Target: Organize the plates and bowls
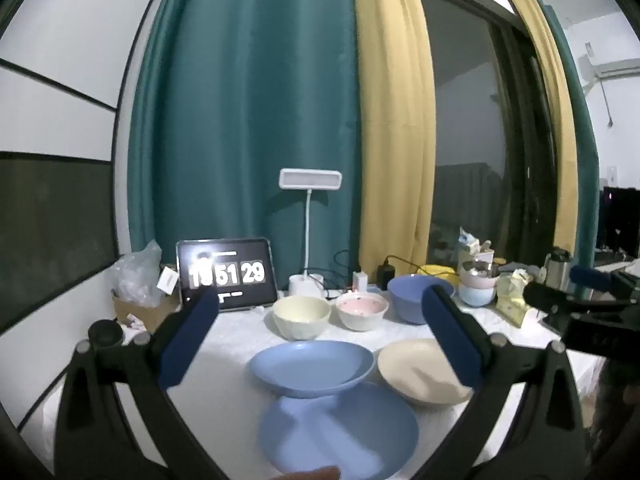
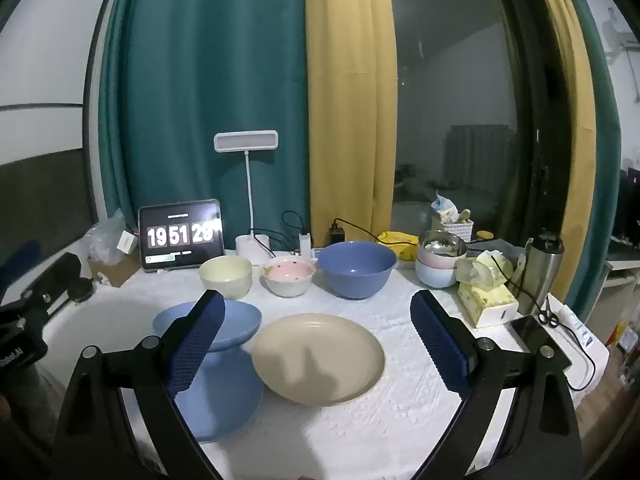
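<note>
1. Tongs: the left tongs [image 1: 320,332] stand wide open and hold nothing; the right tongs [image 2: 318,336] gape just as wide, also empty.
2. Between the left tongs, at frame centre, a blue plate [image 1: 312,366] lies on the white table [image 1: 232,360]; a second blue plate [image 1: 340,436] sits below it, at the bottom of the frame.
3. A beige plate [image 2: 320,356] lies between the right tongs, just right of the blue ones.
4. Higher in the frame stand a cream bowl [image 2: 226,276], a pink bowl [image 2: 288,278] and a blue bowl [image 2: 356,274] in a row.
5. Upper left, a tablet [image 2: 180,236] shows a clock.
</note>
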The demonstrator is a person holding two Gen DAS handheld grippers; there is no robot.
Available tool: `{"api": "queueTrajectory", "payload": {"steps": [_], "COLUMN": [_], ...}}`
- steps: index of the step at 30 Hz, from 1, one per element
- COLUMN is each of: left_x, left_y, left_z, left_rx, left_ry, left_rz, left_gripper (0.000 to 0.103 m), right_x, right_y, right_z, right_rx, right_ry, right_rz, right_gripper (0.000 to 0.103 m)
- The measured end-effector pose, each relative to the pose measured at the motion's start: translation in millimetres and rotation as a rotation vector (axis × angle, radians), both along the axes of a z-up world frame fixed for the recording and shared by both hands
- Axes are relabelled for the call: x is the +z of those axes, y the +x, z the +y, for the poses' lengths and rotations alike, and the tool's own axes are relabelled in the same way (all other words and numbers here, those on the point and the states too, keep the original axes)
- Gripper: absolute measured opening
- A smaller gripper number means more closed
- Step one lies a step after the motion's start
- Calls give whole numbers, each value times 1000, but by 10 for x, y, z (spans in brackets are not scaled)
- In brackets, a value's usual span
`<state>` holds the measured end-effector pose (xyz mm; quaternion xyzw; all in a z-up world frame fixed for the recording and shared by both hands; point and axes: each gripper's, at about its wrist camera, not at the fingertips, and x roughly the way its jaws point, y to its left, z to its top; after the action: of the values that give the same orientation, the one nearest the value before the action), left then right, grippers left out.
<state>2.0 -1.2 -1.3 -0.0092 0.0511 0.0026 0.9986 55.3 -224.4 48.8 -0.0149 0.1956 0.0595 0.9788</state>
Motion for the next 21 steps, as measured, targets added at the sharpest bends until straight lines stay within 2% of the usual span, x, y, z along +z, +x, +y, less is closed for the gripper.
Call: {"api": "queueTrajectory", "payload": {"steps": [1,2,4,11,21], "left_x": [-4,-18,-21,2,-61], "left_y": [6,-48,-37,20,-2], "left_z": [1,-43,32,-12,-23], "left_rx": [-7,-24,-22,-44,-56], "left_ry": [-7,-1,-34,-9,-3], "left_rz": [10,-11,3,43,30], "left_gripper": [102,102,102,102,102], "right_x": [10,16,29,-8,-6], "right_y": [-32,-28,-28,-29,-16], "right_z": [-1,-1,-14,-48,-17], "right_rx": [7,7,8,12,18], "right_ry": [3,2,12,23,14], "right_rz": [-45,-44,-50,-39,-25], "right_gripper": [97,97,97,97,97]}}
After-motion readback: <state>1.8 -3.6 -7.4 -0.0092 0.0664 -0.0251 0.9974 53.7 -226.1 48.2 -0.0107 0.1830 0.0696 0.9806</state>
